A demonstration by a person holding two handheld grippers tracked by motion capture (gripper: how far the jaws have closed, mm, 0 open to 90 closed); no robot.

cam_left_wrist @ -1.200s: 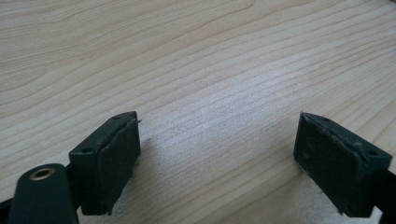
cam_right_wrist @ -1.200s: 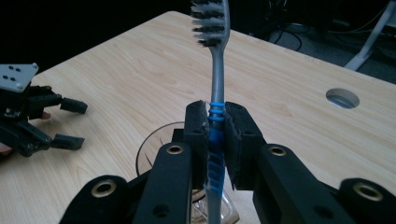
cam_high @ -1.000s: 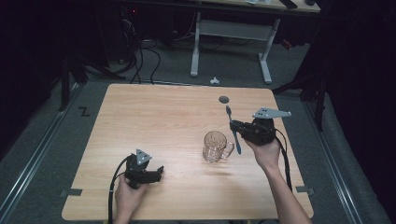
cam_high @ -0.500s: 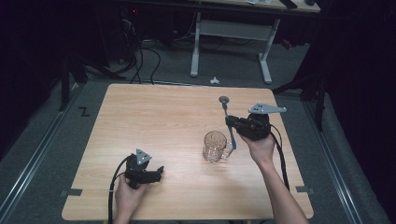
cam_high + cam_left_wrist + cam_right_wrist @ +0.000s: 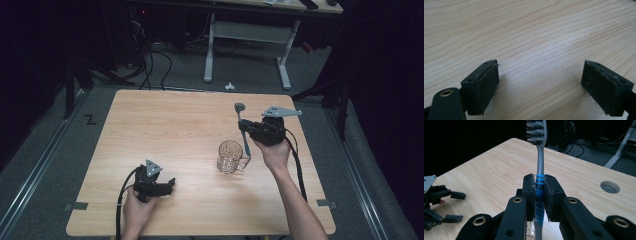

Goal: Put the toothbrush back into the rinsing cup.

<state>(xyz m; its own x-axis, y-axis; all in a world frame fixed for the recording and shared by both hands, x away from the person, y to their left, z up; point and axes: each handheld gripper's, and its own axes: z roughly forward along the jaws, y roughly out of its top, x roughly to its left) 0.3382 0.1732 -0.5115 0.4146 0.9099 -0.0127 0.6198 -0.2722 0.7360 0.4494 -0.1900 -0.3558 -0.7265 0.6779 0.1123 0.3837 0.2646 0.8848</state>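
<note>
right tongs [image 5: 539, 187] clamping toothbrush [image 5: 539, 157], upright above glass mug [image 5: 231, 156]

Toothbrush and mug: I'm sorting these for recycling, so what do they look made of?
The toothbrush looks like smooth grey plastic with blue, probably rubbery, ribbed grip bands and pale bristles. The mug seems clear glass or hard plastic: the table, with its matte printed wood grain, shows through it.
</note>
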